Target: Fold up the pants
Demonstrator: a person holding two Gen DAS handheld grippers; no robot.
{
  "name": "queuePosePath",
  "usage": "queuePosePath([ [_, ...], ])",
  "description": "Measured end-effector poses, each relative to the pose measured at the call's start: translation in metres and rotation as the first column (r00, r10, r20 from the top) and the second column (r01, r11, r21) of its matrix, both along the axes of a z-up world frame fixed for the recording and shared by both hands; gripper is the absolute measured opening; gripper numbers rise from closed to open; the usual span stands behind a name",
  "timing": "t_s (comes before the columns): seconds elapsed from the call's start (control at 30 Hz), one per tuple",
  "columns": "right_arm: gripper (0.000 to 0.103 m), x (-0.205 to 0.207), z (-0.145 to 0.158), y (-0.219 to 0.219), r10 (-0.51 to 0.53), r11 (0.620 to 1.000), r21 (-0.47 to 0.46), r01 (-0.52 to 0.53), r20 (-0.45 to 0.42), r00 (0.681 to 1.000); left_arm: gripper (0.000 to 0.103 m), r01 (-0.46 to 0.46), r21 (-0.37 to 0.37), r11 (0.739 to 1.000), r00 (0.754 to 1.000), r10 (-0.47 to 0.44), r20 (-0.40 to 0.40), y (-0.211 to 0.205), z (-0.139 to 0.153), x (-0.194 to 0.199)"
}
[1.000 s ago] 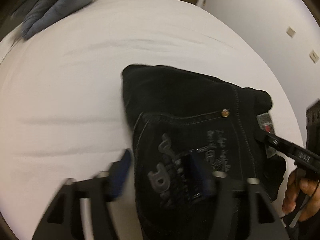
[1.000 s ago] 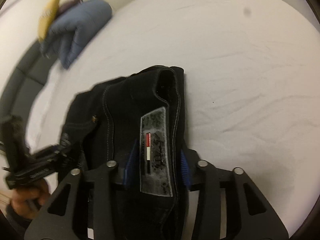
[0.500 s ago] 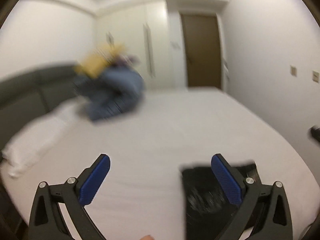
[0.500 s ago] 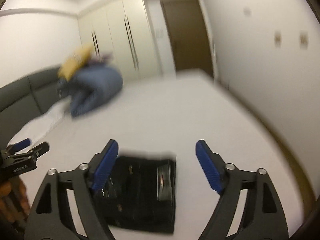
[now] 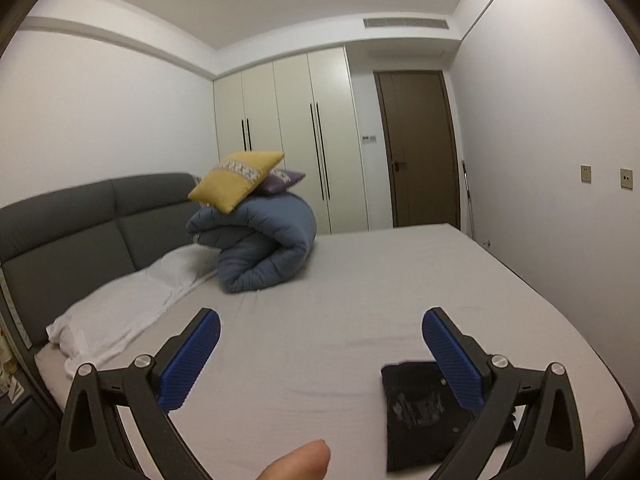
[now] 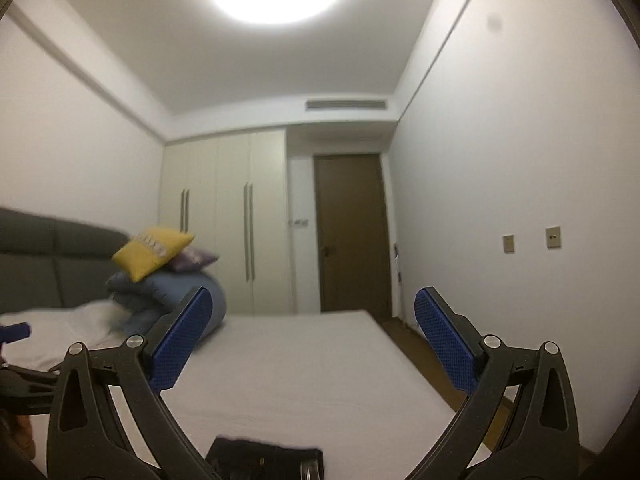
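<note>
The black pants [image 5: 424, 408] lie folded into a small rectangle on the white bed [image 5: 328, 320], at the lower right of the left wrist view. They also show at the bottom edge of the right wrist view [image 6: 264, 462]. My left gripper [image 5: 320, 356] is open and empty, raised above the bed, with its right finger overlapping the pants in view. My right gripper [image 6: 312, 344] is open and empty, raised and pointing toward the far wall. The left gripper's blue tip [image 6: 16, 330] shows at the left edge of the right wrist view.
A rolled blue duvet [image 5: 264, 244] with a yellow cushion [image 5: 236, 180] and a purple cushion on top sits near the grey headboard [image 5: 80, 220]. A white pillow [image 5: 120, 308] lies on the left. Wardrobe doors [image 5: 296, 136] and a brown door [image 5: 416, 148] stand behind.
Both grippers let go of the pants, opened wide and lifted up and back from the bed. The folded pants stay lying on the sheet.
</note>
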State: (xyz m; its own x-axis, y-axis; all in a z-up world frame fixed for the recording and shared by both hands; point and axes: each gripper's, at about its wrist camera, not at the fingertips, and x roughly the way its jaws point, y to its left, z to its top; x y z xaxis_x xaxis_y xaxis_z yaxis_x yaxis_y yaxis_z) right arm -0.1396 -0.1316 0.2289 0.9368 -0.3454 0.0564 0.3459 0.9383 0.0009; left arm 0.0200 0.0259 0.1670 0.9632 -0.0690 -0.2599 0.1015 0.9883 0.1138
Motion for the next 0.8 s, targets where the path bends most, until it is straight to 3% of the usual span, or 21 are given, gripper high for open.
queuePosePath([
  [0.17, 0.103, -0.016, -0.008, -0.003, -0.016, 0.994, 0.105, 0.030, -0.135, 0.991, 0.103, -0.021, -0.005, 1.000, 0.986, 0.019, -0.166, -0.011, -0.027, -0.011],
  [0.33, 0.103, -0.011, -0.047, -0.016, -0.024, 0.969, 0.223, 0.108, -0.350, 0.937, 0.103, -0.015, -0.046, 0.999, 0.945, 0.000, -0.326, -0.013, -0.062, -0.004],
  [0.4, 0.103, -0.009, -0.068, -0.018, -0.016, 0.956, 0.256, 0.140, -0.434, 0.901, 0.103, -0.013, -0.049, 0.999, 0.936, -0.005, -0.351, -0.013, -0.069, -0.009],
  [0.6, 0.103, 0.009, -0.121, -0.034, 0.039, 0.922, 0.340, 0.186, -0.560, 0.828, 0.103, -0.012, -0.047, 0.999, 0.918, -0.007, -0.397, -0.014, -0.086, -0.017],
  [0.8, 0.103, 0.033, -0.149, -0.029, 0.050, 0.933, 0.316, 0.175, -0.594, 0.803, 0.103, -0.011, -0.051, 0.999, 0.902, -0.012, -0.432, -0.016, -0.098, -0.007],
])
